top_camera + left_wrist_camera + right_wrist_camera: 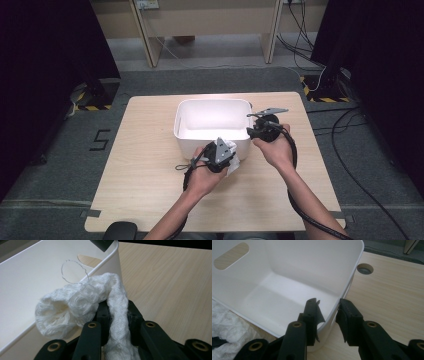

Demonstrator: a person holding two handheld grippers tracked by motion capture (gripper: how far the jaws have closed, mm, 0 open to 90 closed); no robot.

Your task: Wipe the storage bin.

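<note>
One mark can be read: a black numeral "5" (100, 140) on the grey floor (60, 165), left of the wooden table (145, 165) in the high view. Yellow-and-black hazard stripes (92, 107) edge the black stand bases on the floor at both sides, carrying no words. No other text, label or brand is legible.

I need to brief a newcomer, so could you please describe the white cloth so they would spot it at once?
Start at the wooden table, then find the white tub on it. At the tub's near wall, the left gripper pinches a crumpled, knitted white cloth; it is the one soft thing among hard plastic and black tools.
</note>
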